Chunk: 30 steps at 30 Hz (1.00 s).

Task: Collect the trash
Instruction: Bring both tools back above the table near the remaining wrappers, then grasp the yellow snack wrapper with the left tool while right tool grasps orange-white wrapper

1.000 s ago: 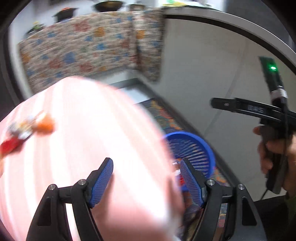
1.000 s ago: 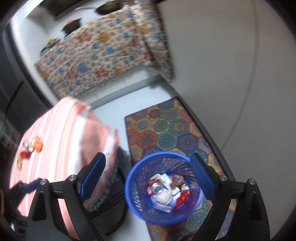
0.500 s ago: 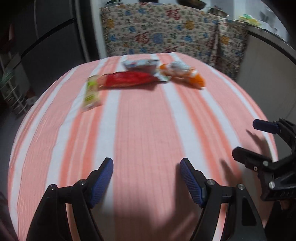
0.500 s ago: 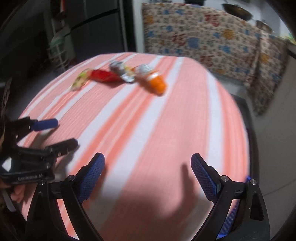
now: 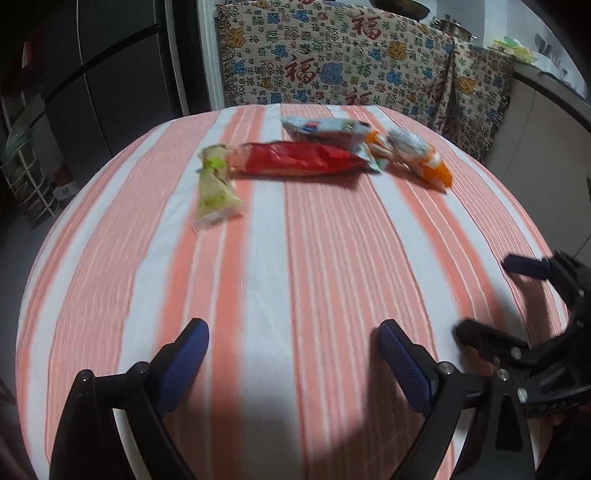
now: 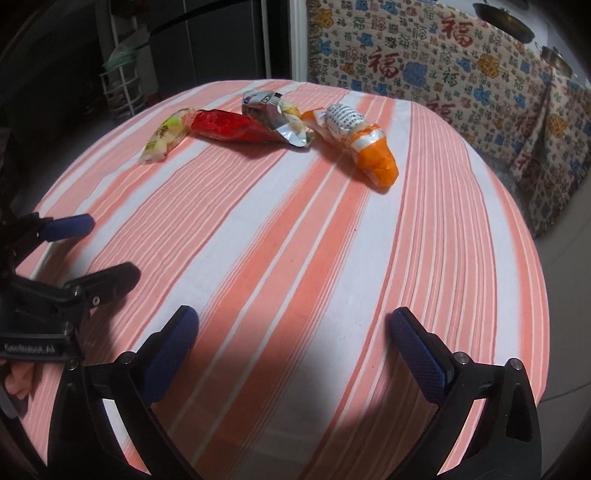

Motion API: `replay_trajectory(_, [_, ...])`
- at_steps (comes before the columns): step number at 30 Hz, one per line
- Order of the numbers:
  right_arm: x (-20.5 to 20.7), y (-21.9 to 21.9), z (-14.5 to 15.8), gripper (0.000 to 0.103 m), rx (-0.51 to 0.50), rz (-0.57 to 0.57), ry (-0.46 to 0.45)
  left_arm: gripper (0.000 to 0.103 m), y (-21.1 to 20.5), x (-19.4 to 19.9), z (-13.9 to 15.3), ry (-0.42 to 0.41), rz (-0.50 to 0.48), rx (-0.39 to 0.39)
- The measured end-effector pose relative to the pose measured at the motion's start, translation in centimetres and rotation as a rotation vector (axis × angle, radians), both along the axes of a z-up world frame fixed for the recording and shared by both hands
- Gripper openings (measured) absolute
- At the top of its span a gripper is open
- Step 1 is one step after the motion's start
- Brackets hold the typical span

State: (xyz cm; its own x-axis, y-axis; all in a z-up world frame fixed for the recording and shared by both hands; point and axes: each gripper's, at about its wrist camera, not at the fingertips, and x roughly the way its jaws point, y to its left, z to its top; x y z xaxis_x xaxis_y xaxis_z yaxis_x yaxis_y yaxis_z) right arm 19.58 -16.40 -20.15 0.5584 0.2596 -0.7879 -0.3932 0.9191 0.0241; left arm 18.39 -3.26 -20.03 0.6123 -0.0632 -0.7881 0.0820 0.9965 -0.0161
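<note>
Four wrappers lie in a row at the far side of the striped table (image 5: 295, 266): a green-white one (image 5: 216, 186), a red one (image 5: 295, 158), a blue-silver one (image 5: 325, 129) and an orange-white one (image 5: 417, 155). My left gripper (image 5: 291, 332) hovers over the near part of the cloth, jaws opening, nothing between them. My right gripper (image 6: 293, 317) is beside it, jaws also opening and empty. From the right wrist view the green-white wrapper (image 6: 164, 134), red wrapper (image 6: 229, 125), blue-silver wrapper (image 6: 273, 114) and orange-white wrapper (image 6: 365, 147) all lie well ahead of both grippers.
A patterned cloth (image 5: 332, 62) drapes the counter behind the table, with pans (image 6: 502, 20) on top. A dark fridge (image 5: 110, 74) and a wire rack (image 5: 26, 177) stand at the left. Each gripper shows in the other's view: right gripper (image 5: 493, 297), left gripper (image 6: 105, 247).
Both grippers swung away from the blue bin on the floor to face the table top and the wrappers. Their jaws stand wider than before.
</note>
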Motion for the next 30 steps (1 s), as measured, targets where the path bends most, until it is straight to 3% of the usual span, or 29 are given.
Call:
replay_trajectory(6, [0.0,0.0,0.0,0.103,0.002,0.001,0.0,0.095,4.6,5.7,2.3,-0.049,0.017,-0.062])
replay_trajectory(11, [0.0,0.0,0.1,0.103,0.003,0.002,0.0,0.093,7.5,11.2,1.1,-0.001,0.057,-0.056])
replay_trajectory(12, [0.0,0.0,0.0,0.103,0.003,0.002,0.0,0.084,7.7,11.6,0.9,-0.004,0.059,-0.052])
replay_trajectory(13, [0.0,0.0,0.0,0.103,0.003,0.002,0.0,0.06,7.8,11.8,0.8,-0.005,0.054,-0.048])
replay_trajectory(15, [0.0,0.1,0.0,0.103,0.003,0.003,0.0,0.028,7.8,11.9,0.3,0.023,0.032,-0.036])
replay_trajectory(16, [0.0,0.1,0.0,0.103,0.003,0.003,0.0,0.026,7.8,11.4,0.4,0.009,0.035,-0.019])
replay_trajectory(24, [0.0,0.1,0.0,0.103,0.003,0.003,-0.001,0.023,8.5,2.9,1.0,0.018,0.007,-0.105])
replay_trajectory(27, [0.0,0.1,0.0,0.103,0.003,0.003,-0.001,0.024,7.7,0.0,1.0,0.004,-0.004,-0.095])
replay_trajectory(29, [0.0,0.1,0.0,0.103,0.004,0.003,-0.001,0.033,7.3,-0.6,1.0,-0.015,0.0,-0.073])
replay_trajectory(30, [0.0,0.1,0.0,0.103,0.003,0.003,-0.001,0.053,7.1,-0.8,0.9,-0.026,0.005,-0.052])
